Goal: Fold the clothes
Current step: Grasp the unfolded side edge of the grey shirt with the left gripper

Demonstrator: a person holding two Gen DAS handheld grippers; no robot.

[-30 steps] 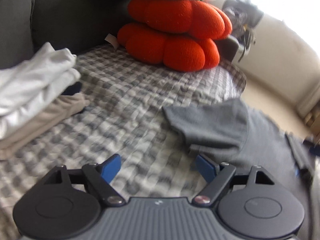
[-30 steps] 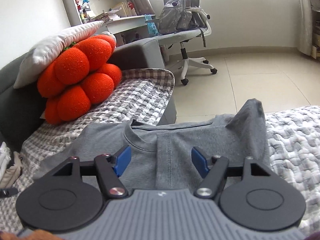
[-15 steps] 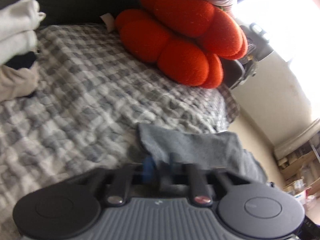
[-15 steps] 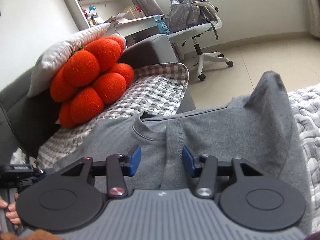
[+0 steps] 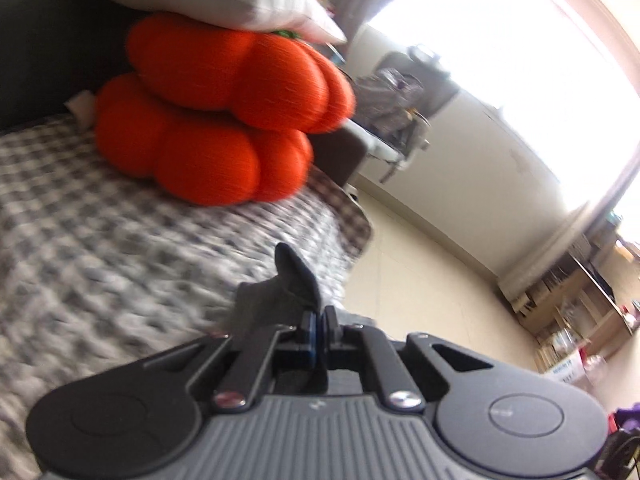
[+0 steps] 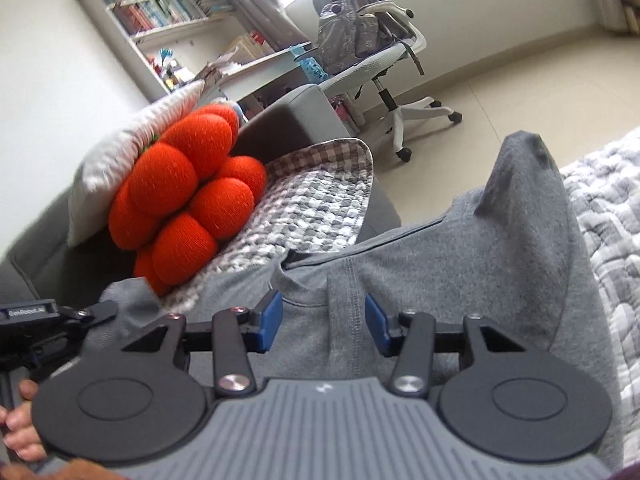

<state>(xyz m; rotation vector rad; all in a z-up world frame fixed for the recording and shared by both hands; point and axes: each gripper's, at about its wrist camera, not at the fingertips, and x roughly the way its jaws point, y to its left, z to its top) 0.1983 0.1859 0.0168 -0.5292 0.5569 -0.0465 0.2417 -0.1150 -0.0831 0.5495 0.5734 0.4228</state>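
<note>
One second has been enough for the left tool [image 5: 318,322] to go from wide open above the checked blanket [image 5: 120,248] to fully closed on a pinch of the grey T-shirt [image 6: 460,280]; a dark tuft of the cloth [image 5: 294,280] stands up just above its pads, toward 12 o'clock in its own view. That view has also swung: the folded stack seen at 9 o'clock a second ago is gone from it, and the orange cushion [image 5: 216,120] now fills 11 o'clock, with bare floor at 3 o'clock. In the right wrist view the left tool [image 6: 86,314] shows at 9 o'clock, lifting the sleeve end of the shirt off the blanket.

The right tool [image 6: 323,322] has narrowed from wider to roughly half open and has now settled there. Its blue pads straddle the raised seam just below the collar [image 6: 296,296] without visibly pressing on it, so it holds nothing. The shirt lies spread across the sofa's blanket, front up, with one corner peaked at 1 o'clock.

My reading: the left side is secured, and the fold can start once the right tool finishes its grip.
</note>
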